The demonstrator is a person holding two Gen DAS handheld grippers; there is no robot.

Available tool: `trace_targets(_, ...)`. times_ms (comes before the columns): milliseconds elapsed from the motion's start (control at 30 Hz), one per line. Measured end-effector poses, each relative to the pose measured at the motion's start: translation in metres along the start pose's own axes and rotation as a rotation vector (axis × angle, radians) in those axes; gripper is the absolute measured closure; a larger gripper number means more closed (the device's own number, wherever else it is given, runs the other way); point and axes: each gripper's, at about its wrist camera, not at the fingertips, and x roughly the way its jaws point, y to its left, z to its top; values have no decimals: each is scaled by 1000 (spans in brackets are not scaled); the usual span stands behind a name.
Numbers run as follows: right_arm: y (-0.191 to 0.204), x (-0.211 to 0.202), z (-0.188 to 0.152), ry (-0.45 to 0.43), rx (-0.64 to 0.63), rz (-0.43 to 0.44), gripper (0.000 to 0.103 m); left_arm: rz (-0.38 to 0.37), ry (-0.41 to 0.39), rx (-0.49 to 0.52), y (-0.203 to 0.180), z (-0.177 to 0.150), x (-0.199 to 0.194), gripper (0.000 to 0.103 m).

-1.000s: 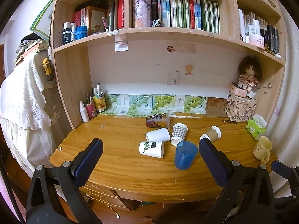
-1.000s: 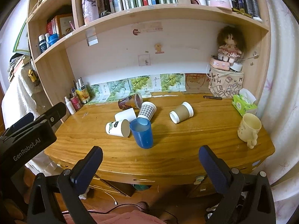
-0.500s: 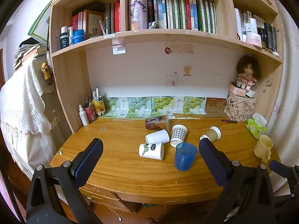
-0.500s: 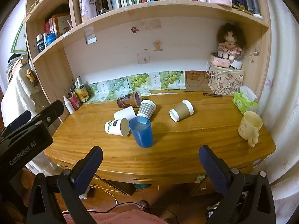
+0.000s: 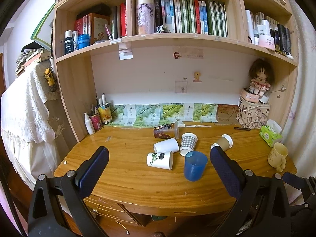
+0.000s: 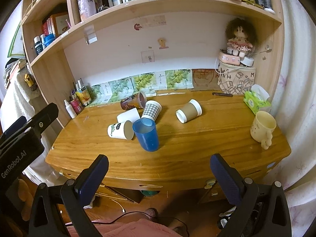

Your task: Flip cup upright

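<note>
Mid-frame on the worktop (image 6: 197, 144): blue cup (image 6: 146, 134) upright, five paper cups on their sides behind it, brown-sleeved cup (image 6: 189, 113) apart to the right. Left hand-held gripper (image 5: 158, 169) and right hand-held gripper (image 6: 158, 174) both spread wide, holding nothing, short of the worktop edge.

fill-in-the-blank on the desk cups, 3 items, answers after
1. The one plastic cup standing upright among the paper cups is coloured ____.
2. The checked paper cup lies on its ____.
3. The yellow mug stands near the desk's ____ edge, apart from the cluster.

Answers: blue; side; right
</note>
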Motion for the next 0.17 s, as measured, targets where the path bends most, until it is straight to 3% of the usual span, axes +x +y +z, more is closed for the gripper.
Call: trace_targets(167,-1,-1,-2,7,-4,1,0,4,-1,-2,1,-2,-3,0)
